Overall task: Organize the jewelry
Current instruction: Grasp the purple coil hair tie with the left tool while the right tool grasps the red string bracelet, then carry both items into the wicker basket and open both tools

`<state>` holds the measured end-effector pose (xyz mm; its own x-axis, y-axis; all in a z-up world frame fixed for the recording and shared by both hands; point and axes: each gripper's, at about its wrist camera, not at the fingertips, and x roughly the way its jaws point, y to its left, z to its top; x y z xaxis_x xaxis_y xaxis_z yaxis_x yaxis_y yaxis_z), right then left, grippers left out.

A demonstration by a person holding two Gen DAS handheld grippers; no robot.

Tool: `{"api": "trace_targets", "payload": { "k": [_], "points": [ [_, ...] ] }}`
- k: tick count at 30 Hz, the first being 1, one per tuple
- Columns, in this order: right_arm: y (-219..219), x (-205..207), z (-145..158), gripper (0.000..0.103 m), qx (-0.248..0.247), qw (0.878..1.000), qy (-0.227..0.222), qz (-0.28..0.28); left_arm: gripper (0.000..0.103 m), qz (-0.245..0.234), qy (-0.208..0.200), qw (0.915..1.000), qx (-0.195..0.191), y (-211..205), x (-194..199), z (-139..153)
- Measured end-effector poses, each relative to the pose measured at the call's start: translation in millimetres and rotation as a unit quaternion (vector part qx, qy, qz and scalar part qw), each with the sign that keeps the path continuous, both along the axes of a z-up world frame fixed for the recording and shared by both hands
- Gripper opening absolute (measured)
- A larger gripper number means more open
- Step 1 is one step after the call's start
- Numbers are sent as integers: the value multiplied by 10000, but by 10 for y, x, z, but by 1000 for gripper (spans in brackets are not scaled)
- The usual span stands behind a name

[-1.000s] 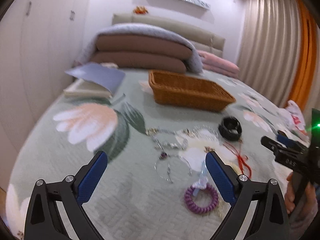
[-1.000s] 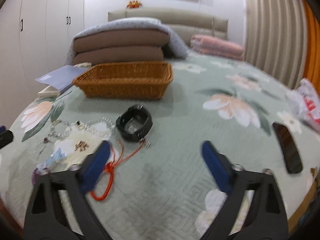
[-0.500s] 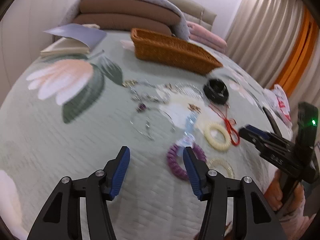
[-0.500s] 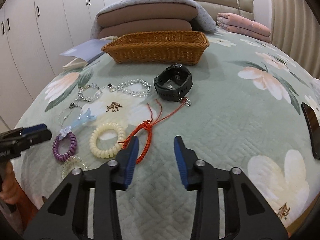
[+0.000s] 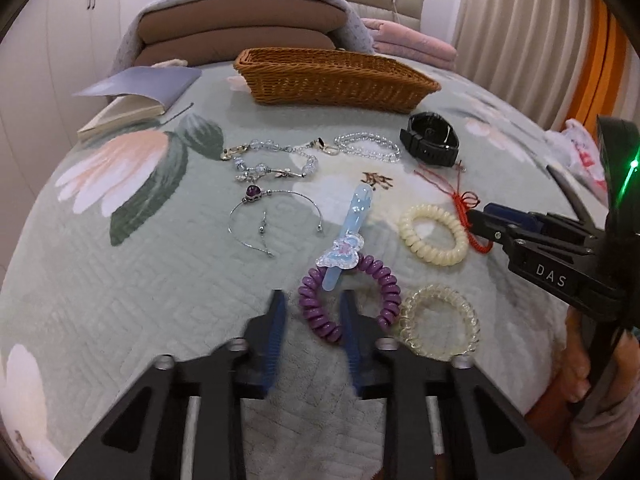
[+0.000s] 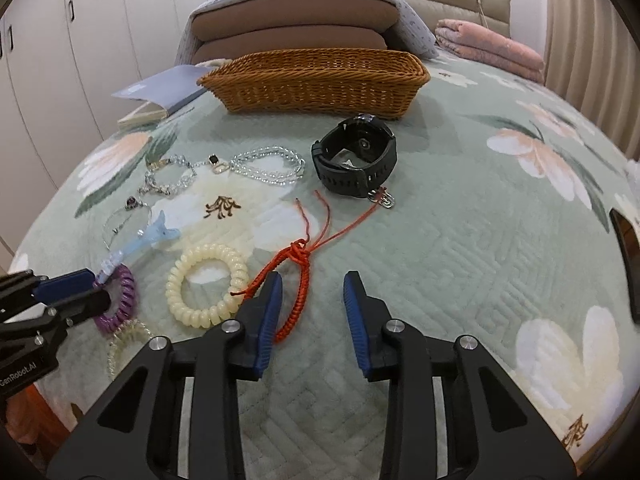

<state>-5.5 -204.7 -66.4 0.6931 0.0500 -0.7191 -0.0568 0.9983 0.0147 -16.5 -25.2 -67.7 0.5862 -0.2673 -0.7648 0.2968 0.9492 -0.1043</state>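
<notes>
The purple coil hair tie (image 5: 352,300) lies on the bed (image 5: 140,300), under a blue butterfly clip (image 5: 346,240). The left gripper (image 5: 312,312) is closing around the tie's near side, and it looks like the pads are not pressing yet. The right gripper (image 6: 312,292) is closing too, with the red braided bracelet (image 6: 296,280) between its pads. To do this well, pinch only one loop and lift slowly so the clip slides off. The wicker basket (image 6: 316,84) sits behind; I cannot see inside it.
</notes>
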Motion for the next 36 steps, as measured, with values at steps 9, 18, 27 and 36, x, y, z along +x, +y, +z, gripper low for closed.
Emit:
{"api": "trace_targets", "payload": {
  "k": [9, 18, 27, 36],
  "points": [
    [-34, -62, 79, 4, 43, 9999, -122, 32, 10, 60, -271, 9996, -83, 104, 6, 246],
    [-200, -144, 277, 4, 164, 9991, -355, -156, 10, 174, -492, 9975, -487, 274, -100, 579],
    [-290, -81, 604, 4, 256, 9980, -565, -123, 10, 107, -873, 9946, -552, 164, 159, 965],
    [-488, 705, 1305, 4, 9, 9930, -1165, -194, 10, -18, -1183, 9916, -516, -188, 1183, 1301]
  ]
}}
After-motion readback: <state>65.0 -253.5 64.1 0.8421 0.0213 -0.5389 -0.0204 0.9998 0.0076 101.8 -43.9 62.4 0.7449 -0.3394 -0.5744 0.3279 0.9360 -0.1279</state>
